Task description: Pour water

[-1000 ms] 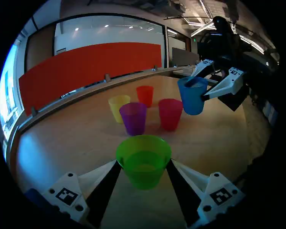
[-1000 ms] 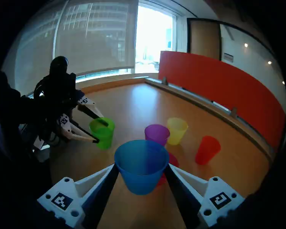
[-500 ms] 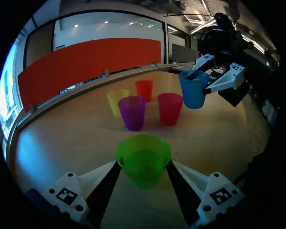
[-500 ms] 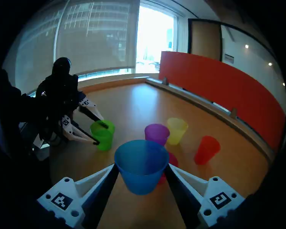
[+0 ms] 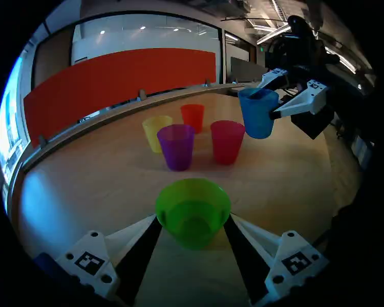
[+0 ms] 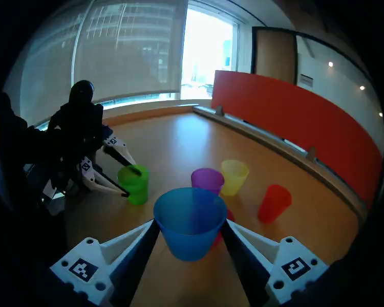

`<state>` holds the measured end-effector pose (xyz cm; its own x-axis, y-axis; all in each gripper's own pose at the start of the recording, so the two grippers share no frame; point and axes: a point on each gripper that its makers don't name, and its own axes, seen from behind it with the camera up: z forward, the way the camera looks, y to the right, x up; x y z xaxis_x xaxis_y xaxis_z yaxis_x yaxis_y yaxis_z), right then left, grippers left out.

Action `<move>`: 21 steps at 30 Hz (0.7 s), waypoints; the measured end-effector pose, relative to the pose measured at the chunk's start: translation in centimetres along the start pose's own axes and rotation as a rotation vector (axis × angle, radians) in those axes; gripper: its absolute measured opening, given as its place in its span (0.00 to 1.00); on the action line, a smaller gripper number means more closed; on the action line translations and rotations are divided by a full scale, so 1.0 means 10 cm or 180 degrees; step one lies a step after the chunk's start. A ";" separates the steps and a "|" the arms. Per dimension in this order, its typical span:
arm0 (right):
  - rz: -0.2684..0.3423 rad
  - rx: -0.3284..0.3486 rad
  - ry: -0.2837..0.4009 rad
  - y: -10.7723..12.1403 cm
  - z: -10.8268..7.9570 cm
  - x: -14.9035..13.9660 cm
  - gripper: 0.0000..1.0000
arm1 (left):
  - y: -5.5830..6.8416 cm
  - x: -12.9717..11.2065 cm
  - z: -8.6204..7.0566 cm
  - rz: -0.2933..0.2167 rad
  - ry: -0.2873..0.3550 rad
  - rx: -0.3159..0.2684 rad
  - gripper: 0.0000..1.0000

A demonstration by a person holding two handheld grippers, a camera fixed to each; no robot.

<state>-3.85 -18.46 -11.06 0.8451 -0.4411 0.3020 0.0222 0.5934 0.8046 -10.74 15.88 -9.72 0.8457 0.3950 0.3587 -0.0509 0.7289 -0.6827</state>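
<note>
a pale wooden table [image 5: 89, 169] runs to a long edge lined by a red partition [image 5: 115, 77], with bright windows [image 6: 207, 46] past another edge; a purple cup [image 5: 176, 146], yellow cup [image 5: 154, 130], orange cup [image 5: 192, 116] and pink cup [image 5: 226, 140] stand clustered toward the partition edge. square black-and-white markers [image 5: 89, 262] sit on the gripper fingers. the left gripper [image 5: 193, 219] is clamped on an upright green cup [image 5: 193, 204] apart from the cluster on its window side, and the right gripper [image 6: 190, 222] grips an upright blue cup [image 6: 189, 233], raised near the pink one.
</note>
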 end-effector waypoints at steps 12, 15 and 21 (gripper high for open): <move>-0.0014 -0.0030 0.0007 0.04 -0.01 0.02 0.88 | 0.02 -0.02 0.02 0.0054 -0.0054 -0.0011 0.84; -0.0014 -0.0043 0.0004 0.05 -0.01 0.02 0.88 | 0.02 -0.06 0.02 0.0063 -0.0100 -0.0022 0.84; -0.0008 -0.0082 0.0016 0.11 -0.01 0.03 0.88 | 0.03 -0.09 0.03 0.0065 -0.0148 -0.0033 0.84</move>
<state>-3.51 -17.84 -10.13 0.8477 -0.4393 0.2973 0.0381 0.6094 0.7919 -11.70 15.97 -10.05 0.8190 0.4355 0.3736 -0.0622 0.7146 -0.6967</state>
